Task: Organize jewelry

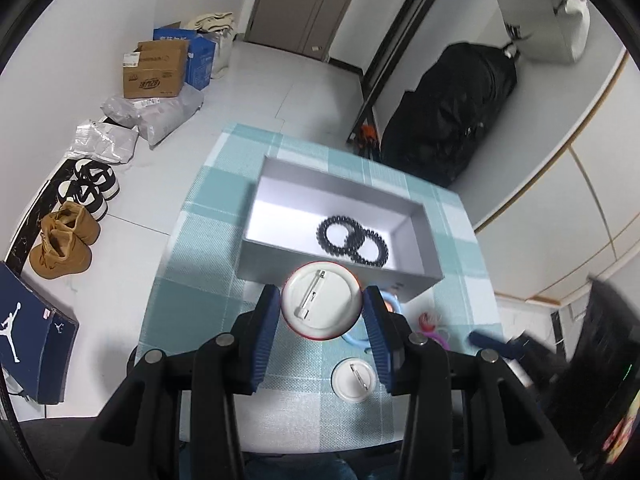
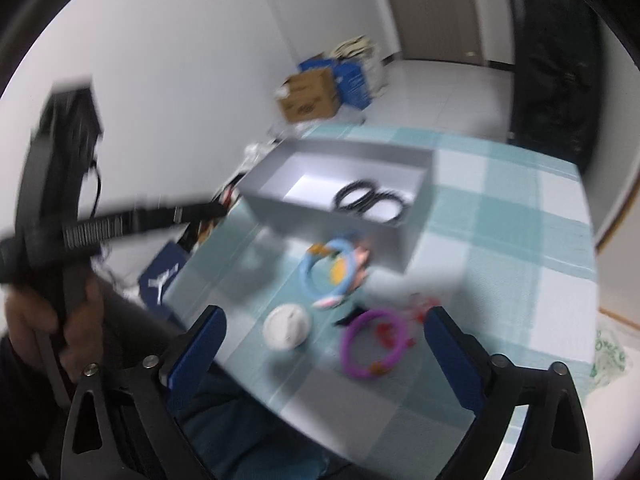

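Observation:
My left gripper (image 1: 322,309) is shut on a round pin badge (image 1: 321,300), white back with a red rim, held above the table just short of the grey box (image 1: 340,276). Two black spiral hair ties (image 1: 352,240) lie in the box. A second badge (image 1: 352,380) lies on the checked tablecloth (image 1: 200,300). In the blurred right wrist view, my right gripper (image 2: 324,328) is open and empty above the table. Below it lie the white badge (image 2: 286,326), a purple bracelet (image 2: 374,344) and a light blue bracelet (image 2: 328,268) in front of the box (image 2: 320,216).
The small table has its edges close on all sides. Shoes (image 1: 64,248), cardboard boxes (image 1: 156,68) and bags lie on the floor to the left. A black bag (image 1: 452,112) stands beyond the table. The left gripper's handle (image 2: 60,200) shows at the left of the right wrist view.

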A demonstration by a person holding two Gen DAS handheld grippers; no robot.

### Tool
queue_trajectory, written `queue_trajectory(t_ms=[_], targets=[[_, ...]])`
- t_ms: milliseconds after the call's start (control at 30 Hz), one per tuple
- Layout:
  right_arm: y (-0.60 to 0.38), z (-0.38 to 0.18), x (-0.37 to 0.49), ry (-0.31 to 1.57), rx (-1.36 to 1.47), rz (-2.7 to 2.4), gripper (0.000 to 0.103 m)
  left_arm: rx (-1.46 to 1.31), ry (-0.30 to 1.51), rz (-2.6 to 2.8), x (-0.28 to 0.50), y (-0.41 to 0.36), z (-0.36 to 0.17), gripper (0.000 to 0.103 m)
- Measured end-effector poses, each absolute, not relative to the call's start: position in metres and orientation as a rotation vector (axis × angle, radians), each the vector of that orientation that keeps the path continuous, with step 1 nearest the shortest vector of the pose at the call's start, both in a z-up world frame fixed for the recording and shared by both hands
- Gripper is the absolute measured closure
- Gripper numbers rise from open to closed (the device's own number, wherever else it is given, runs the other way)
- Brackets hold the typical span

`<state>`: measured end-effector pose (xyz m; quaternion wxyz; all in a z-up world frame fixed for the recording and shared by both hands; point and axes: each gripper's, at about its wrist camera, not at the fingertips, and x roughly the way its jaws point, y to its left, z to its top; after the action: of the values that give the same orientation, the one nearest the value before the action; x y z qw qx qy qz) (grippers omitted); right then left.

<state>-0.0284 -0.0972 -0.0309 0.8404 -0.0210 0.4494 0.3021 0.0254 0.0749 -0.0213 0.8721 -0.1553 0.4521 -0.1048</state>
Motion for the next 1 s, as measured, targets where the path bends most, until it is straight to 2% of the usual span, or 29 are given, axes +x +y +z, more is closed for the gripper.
queue_trajectory(t_ms=[100,233,367,633,800,900,1000], targets=[[-0.078,-0.04,-0.035,0.977,-0.078,0.679,0.008,-0.35,0.929,-0.222,0.025,0.083,-0.019,0.066],[-0.056,-0.052,-0.038,1.006,-0.143,0.713,0.022,-0.364,0.899,-0.216,0.022,0.092,-0.012,0.066],[-0.044,-0.061,-0.034,1.01,-0.176,0.703,0.027,-0.385,0.871,-0.198,0.021,0.103,-0.007,0.066],[-0.023,-0.078,-0.031,1.011,-0.327,0.663,0.049,-0.46,0.881,-0.176,0.024,0.119,-0.013,0.066],[-0.023,-0.084,-0.027,1.009,-0.383,0.602,0.054,-0.497,0.862,-0.188,0.022,0.123,-0.009,0.066],[-0.021,-0.083,-0.027,1.005,-0.387,0.594,0.065,-0.488,0.855,-0.184,0.022,0.121,-0.008,0.066],[-0.023,-0.081,-0.025,1.01,-0.369,0.601,0.065,-0.482,0.855,-0.185,0.021,0.118,-0.007,0.066]])
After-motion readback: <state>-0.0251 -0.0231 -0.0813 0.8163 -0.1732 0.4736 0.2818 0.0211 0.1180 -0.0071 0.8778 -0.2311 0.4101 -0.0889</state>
